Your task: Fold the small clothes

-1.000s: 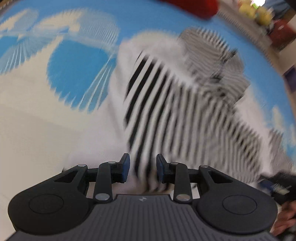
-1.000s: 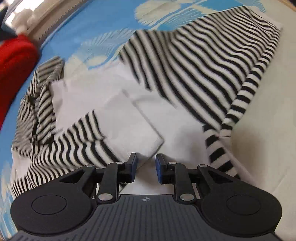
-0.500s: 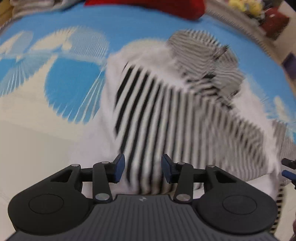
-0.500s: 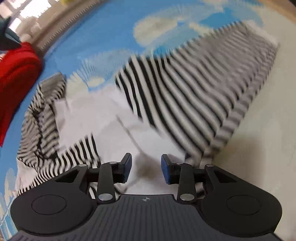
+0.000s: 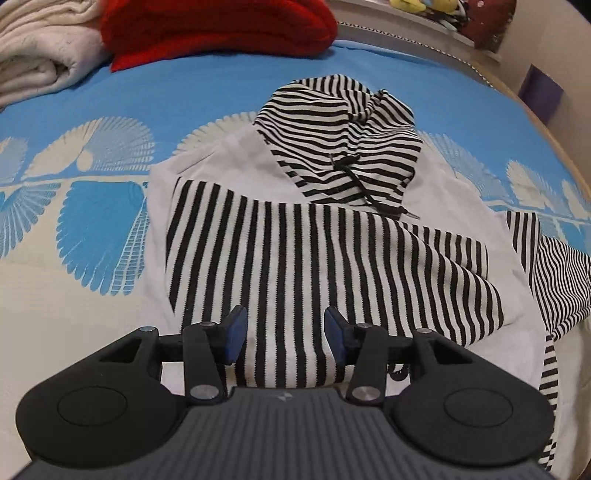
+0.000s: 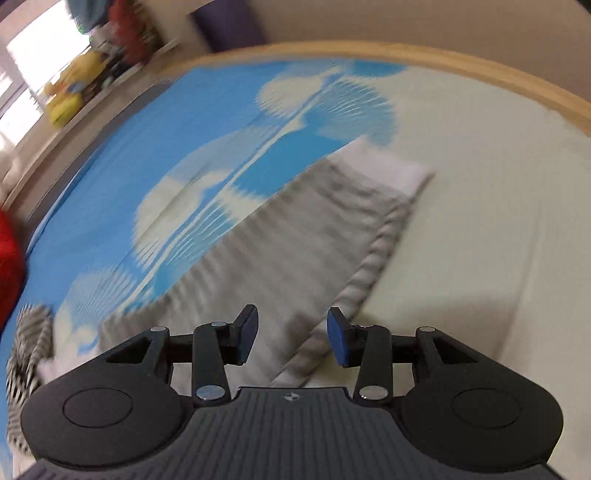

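stripes fill most of what your left gripper (image 5: 282, 334) looks down on: the black-and-white striped hoodie (image 5: 314, 258) lies on the blue and cream bedspread (image 5: 92, 236), one striped sleeve (image 5: 332, 266) folded across its white body, the hood (image 5: 343, 144) bunched at the far end with a dark drawstring (image 5: 364, 188) trailing over it. your left jaws stand apart and have just been opening; the sleeve shows between the blue pads (image 5: 236, 332) but they do not press on it. your right gripper (image 6: 291, 338) points at the other side of the garment, where a blurred grey striped part (image 6: 295, 254) runs away from you to a white edge (image 6: 391, 166), lying on the cream part of the spread. its jaws are apart too, just opened wider, with cloth showing in the gap and nothing pinched. a red blanket (image 5: 218, 29) and a folded cream blanket (image 5: 40, 55) lie at the far end of the bed, well apart from the hoodie, and a wooden bed rim (image 6: 406, 55) curves beyond the spread in the right view.
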Action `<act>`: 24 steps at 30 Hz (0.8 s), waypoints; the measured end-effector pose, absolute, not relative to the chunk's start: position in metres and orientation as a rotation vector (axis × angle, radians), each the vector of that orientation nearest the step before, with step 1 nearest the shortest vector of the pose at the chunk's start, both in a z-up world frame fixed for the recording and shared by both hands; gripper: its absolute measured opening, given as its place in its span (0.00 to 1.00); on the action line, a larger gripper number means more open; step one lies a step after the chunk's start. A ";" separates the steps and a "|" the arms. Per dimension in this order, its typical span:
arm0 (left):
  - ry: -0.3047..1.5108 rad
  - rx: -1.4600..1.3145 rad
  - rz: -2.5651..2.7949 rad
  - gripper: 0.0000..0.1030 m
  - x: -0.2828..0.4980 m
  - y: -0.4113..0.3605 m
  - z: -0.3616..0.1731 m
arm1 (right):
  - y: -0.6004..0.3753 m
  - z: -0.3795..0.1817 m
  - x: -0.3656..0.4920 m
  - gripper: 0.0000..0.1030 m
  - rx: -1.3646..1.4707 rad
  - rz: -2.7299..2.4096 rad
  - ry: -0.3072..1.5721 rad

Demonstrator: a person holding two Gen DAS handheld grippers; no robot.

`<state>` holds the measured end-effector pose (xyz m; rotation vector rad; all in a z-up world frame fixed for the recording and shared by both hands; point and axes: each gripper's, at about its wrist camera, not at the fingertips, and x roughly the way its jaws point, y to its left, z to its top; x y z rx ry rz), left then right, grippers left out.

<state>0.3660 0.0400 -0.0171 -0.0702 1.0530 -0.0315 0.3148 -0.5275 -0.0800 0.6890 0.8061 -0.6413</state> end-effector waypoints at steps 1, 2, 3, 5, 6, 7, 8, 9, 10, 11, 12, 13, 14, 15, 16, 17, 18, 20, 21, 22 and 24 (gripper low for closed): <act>1.055 -0.071 -0.035 0.49 0.366 0.039 -0.018 | -0.539 -0.083 0.313 0.42 0.696 -0.659 0.799; 1.057 -0.071 -0.039 0.49 0.366 0.038 -0.018 | -0.548 -0.087 0.310 0.42 0.706 -0.673 0.796; 1.057 -0.068 -0.041 0.49 0.366 0.037 -0.019 | -0.556 -0.091 0.310 0.42 0.722 -0.683 0.793; 1.056 -0.061 -0.042 0.49 0.367 0.035 -0.019 | -0.570 -0.100 0.307 0.42 0.759 -0.703 0.786; 1.057 -0.058 -0.042 0.49 0.367 0.035 -0.020 | -0.575 -0.105 0.306 0.42 0.774 -0.716 0.792; 1.059 -0.059 -0.044 0.49 0.367 0.034 -0.020 | -0.579 -0.109 0.305 0.42 0.789 -0.726 0.797; 1.060 -0.060 -0.045 0.49 0.368 0.034 -0.021 | -0.583 -0.113 0.305 0.42 0.805 -0.727 0.799; 1.062 -0.062 -0.045 0.49 0.368 0.034 -0.022 | -0.584 -0.116 0.305 0.42 0.816 -0.722 0.802; 1.063 -0.063 -0.044 0.49 0.369 0.034 -0.023 | -0.586 -0.120 0.306 0.42 0.825 -0.716 0.804; 1.063 -0.062 -0.043 0.49 0.369 0.034 -0.023 | -0.586 -0.122 0.307 0.42 0.834 -0.712 0.805; 1.062 -0.060 -0.043 0.49 0.369 0.034 -0.023 | -0.587 -0.124 0.307 0.42 0.839 -0.711 0.800; 1.062 -0.058 -0.044 0.49 0.369 0.034 -0.023 | -0.588 -0.126 0.308 0.42 0.839 -0.711 0.789; 1.063 -0.058 -0.045 0.49 0.369 0.033 -0.023 | -0.587 -0.126 0.309 0.42 0.834 -0.709 0.783; 1.063 -0.059 -0.047 0.49 0.368 0.033 -0.024 | -0.587 -0.126 0.310 0.40 0.831 -0.706 0.778; 1.063 -0.058 -0.050 0.49 0.368 0.033 -0.024 | -0.587 -0.126 0.311 0.30 0.834 -0.706 0.770; 1.063 -0.056 -0.053 0.49 0.368 0.033 -0.024 | -0.587 -0.127 0.312 0.11 0.841 -0.704 0.768; 1.063 -0.053 -0.056 0.49 0.368 0.033 -0.024 | -0.587 -0.128 0.313 0.08 0.849 -0.709 0.766; 1.062 -0.053 -0.055 0.49 0.368 0.035 -0.023 | -0.586 -0.125 0.312 0.02 0.857 -0.748 0.740; 1.060 -0.058 -0.051 0.49 0.368 0.038 -0.022 | -0.583 -0.121 0.312 0.02 0.844 -0.762 0.723; 1.057 -0.063 -0.045 0.49 0.368 0.041 -0.021 | -0.577 -0.114 0.314 0.02 0.811 -0.772 0.698; 1.050 -0.078 -0.031 0.49 0.368 0.049 -0.018 | -0.561 -0.095 0.323 0.02 0.708 -0.764 0.646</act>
